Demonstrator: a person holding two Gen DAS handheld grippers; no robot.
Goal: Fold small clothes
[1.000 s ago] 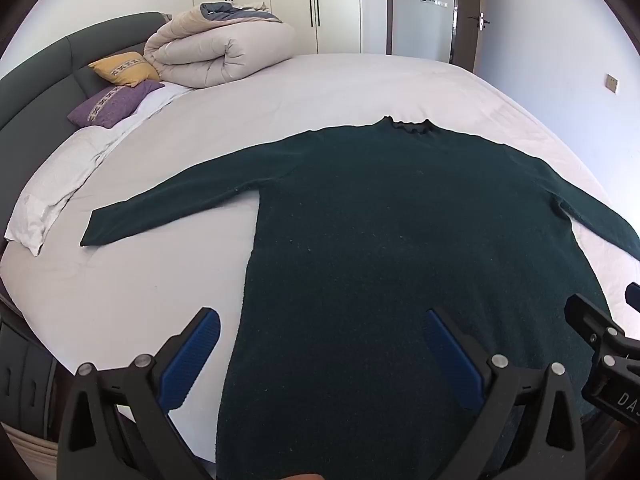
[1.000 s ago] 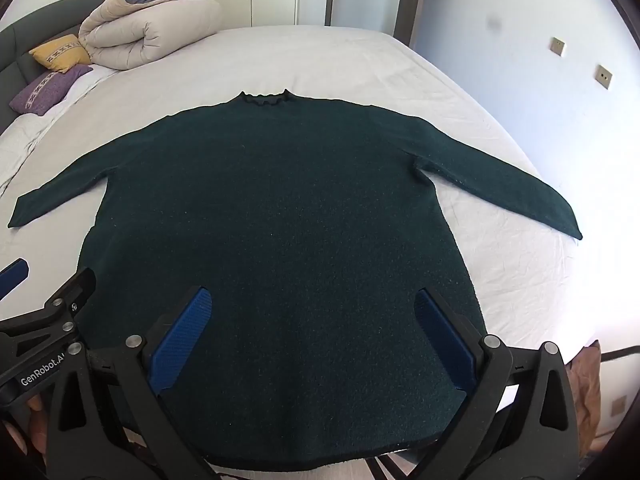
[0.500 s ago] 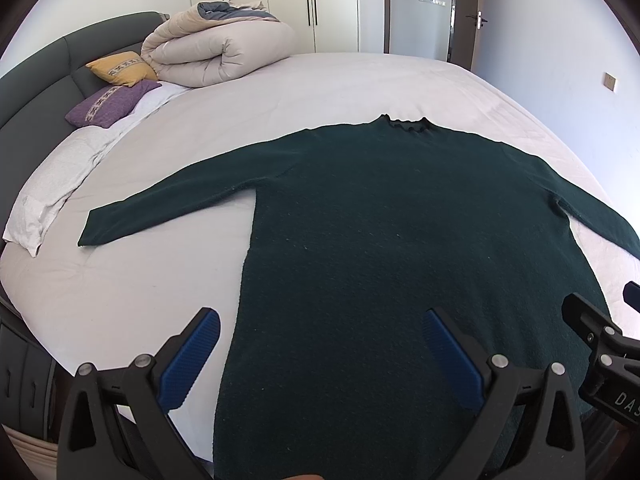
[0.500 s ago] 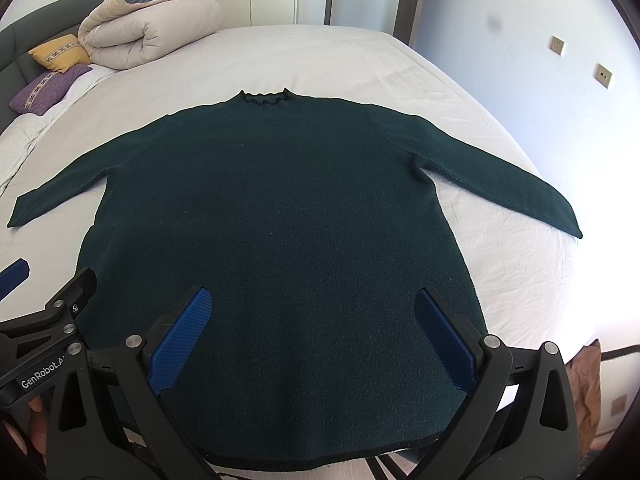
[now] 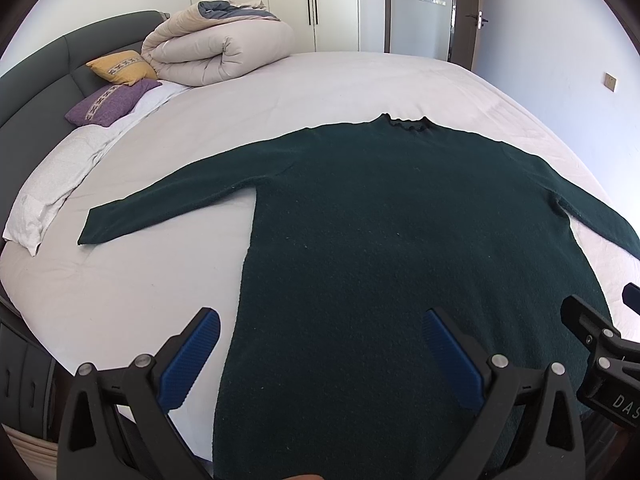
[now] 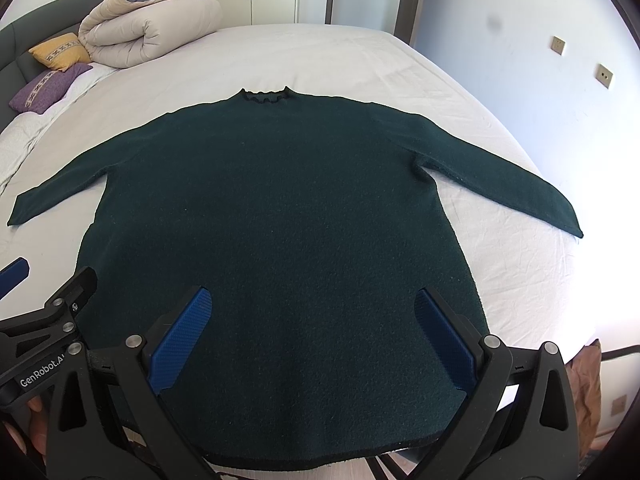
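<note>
Sweater [image 6: 276,216] flat on bed [image 6: 320,56], both sleeves spread, left tongs [image 5: 320,344] and right tongs [image 6: 312,320] agape, empty, hem edge only in right view, left cuff clearer in left.

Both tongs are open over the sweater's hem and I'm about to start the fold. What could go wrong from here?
1. The sweater hem hangs at the bed edge; a careless pull could drag it off.
2. The knit looks thick, so the left tongs or right tongs might pinch only the top layer.
3. Both sleeves lie spread wide; lifting the hem first may let them trail and bunch.
</note>
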